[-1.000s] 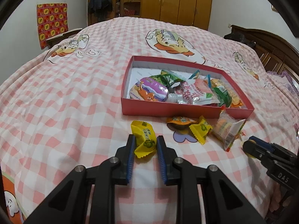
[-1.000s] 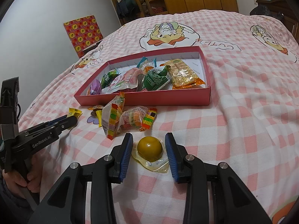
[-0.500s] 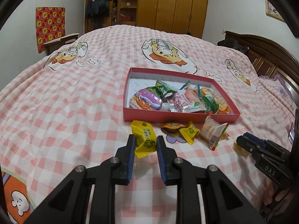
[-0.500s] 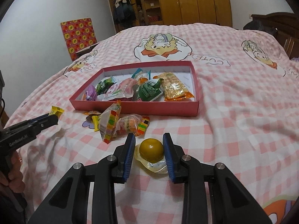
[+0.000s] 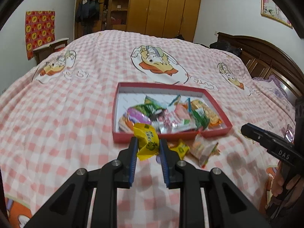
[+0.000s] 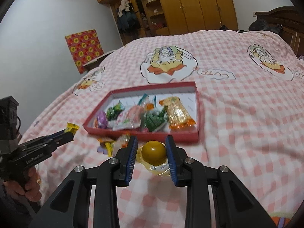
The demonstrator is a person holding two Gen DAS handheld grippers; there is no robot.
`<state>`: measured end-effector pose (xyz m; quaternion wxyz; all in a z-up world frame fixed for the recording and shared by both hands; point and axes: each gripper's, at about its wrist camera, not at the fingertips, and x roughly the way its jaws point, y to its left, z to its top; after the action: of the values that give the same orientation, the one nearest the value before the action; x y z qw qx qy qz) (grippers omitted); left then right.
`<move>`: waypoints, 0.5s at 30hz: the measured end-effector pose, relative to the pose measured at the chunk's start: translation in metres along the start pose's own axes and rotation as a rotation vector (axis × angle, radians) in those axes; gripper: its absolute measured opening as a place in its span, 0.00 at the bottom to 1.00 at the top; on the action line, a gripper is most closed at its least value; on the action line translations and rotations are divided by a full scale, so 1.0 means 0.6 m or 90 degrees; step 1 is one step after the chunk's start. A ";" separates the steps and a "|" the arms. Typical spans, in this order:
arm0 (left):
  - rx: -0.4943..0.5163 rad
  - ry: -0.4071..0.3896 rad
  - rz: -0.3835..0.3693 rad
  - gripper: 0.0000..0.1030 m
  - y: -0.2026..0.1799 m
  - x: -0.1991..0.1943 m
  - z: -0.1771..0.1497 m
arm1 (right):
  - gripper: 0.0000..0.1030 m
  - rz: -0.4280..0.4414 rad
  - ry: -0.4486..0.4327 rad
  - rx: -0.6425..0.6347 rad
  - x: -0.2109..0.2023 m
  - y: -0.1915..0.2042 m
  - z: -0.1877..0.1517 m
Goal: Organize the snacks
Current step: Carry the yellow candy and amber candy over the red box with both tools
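While left gripper (image 5: pixel 146 144) pinches yellow packet (image 5: pixel 147 141), right gripper (image 6: pixel 151 151) clamps jelly cup (image 6: pixel 154 154).

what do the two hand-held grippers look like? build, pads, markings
Both match: black angular linkage arms with silver pivot screws and ribbed blue pads. Left hand-held gripper shows white "GenRobot.AI" lettering on its side in the right wrist view; right hand-held gripper reads "DAS" from the left wrist view.

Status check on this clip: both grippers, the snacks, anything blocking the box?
Left gripper shut on yellow packet. Right gripper shut on jelly cup. Red box ahead, part filled. Loose snacks before it; path clear.
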<state>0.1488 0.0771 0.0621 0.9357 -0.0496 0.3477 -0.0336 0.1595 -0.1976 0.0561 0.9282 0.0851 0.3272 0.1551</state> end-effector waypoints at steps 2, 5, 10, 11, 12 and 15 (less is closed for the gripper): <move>0.003 -0.005 0.000 0.23 0.002 0.004 0.013 | 0.30 -0.004 -0.002 -0.002 0.006 -0.001 0.012; -0.005 -0.012 0.000 0.23 0.008 0.010 0.026 | 0.30 -0.004 -0.001 0.007 0.017 -0.008 0.024; 0.001 -0.007 -0.001 0.23 0.007 0.035 0.047 | 0.30 -0.004 0.006 0.023 0.042 -0.023 0.045; 0.003 -0.006 -0.004 0.23 0.004 0.039 0.048 | 0.30 -0.006 0.006 0.022 0.047 -0.023 0.050; 0.003 -0.004 -0.009 0.23 0.003 0.044 0.051 | 0.30 -0.006 0.006 0.020 0.050 -0.024 0.053; 0.003 0.007 -0.028 0.23 -0.008 0.063 0.056 | 0.30 -0.009 0.008 0.017 0.067 -0.026 0.068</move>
<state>0.1991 0.0712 0.0633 0.9328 -0.0551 0.3518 -0.0551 0.2185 -0.2006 0.0600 0.9259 0.0943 0.3361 0.1445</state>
